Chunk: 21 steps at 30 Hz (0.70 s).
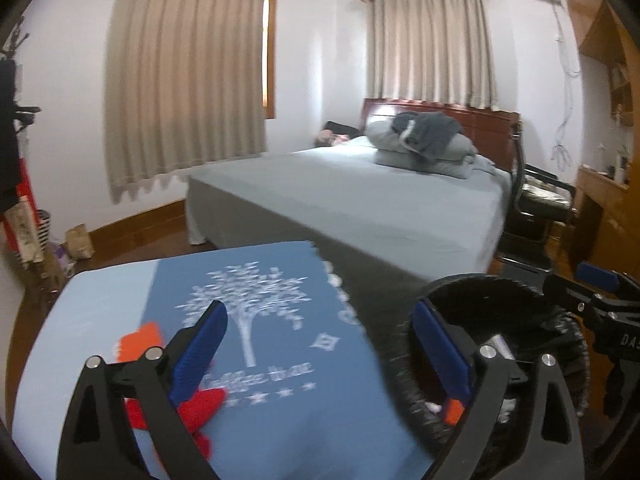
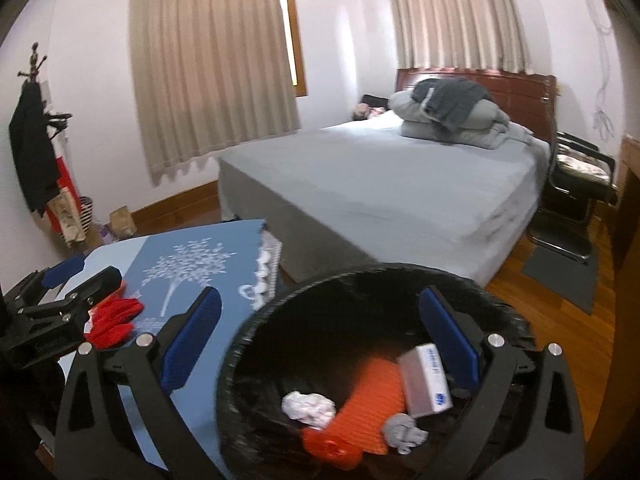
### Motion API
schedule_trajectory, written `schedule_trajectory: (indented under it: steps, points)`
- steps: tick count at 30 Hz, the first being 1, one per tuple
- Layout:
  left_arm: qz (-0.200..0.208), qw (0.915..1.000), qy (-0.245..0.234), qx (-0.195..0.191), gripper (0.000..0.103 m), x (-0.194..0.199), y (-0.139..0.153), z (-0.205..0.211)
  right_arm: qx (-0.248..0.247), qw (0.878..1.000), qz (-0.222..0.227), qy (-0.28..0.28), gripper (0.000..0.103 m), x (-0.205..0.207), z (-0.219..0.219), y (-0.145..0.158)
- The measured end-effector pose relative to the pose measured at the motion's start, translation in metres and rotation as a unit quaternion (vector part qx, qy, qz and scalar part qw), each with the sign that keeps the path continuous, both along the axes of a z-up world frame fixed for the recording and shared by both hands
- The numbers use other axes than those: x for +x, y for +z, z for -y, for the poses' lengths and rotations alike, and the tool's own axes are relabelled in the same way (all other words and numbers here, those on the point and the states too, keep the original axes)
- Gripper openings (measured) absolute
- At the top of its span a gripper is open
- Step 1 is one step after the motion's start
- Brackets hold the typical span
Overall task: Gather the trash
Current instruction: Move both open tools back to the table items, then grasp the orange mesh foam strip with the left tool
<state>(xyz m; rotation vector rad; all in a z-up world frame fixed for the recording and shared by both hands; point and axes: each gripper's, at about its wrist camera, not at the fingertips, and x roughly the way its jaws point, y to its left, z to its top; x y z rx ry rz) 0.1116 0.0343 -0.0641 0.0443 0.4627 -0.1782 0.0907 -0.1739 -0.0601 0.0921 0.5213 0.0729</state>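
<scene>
A black round bin (image 2: 360,288) stands right of the blue-clothed table (image 2: 224,264). In it lie an orange wrapper (image 2: 372,396), a crumpled white tissue (image 2: 308,406), a grey wad (image 2: 404,432) and a small white-grey box (image 2: 424,380). My right gripper (image 2: 320,344) is open and empty over the bin. A red crumpled wrapper (image 2: 114,318) lies on the table; it also shows in the left wrist view (image 1: 200,404). My left gripper (image 1: 320,344) is open, its left finger over the red wrapper, touching nothing. The bin (image 1: 500,292) shows at its right.
A bed (image 2: 400,184) with grey sheets and folded bedding stands behind the table and bin. A black chair (image 2: 576,184) and a grey mat (image 2: 564,276) are at the right. A coat rack (image 2: 36,128) and bags (image 2: 120,220) stand by the left wall.
</scene>
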Motion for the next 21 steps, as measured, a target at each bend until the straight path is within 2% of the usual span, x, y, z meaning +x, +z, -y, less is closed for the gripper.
schedule_trajectory:
  steps: [12,21]
  points:
    - [-0.009,0.9952,0.097,0.001,0.092,0.006,-0.010,-0.088,-0.006,0.998,-0.011,0.069,0.097,0.034,-0.078,-0.011]
    - [-0.033,0.9892,0.143,0.002,0.090,0.028,-0.029,-0.138,-0.010,0.994,-0.021,0.105,0.097,0.068,-0.129,-0.023]
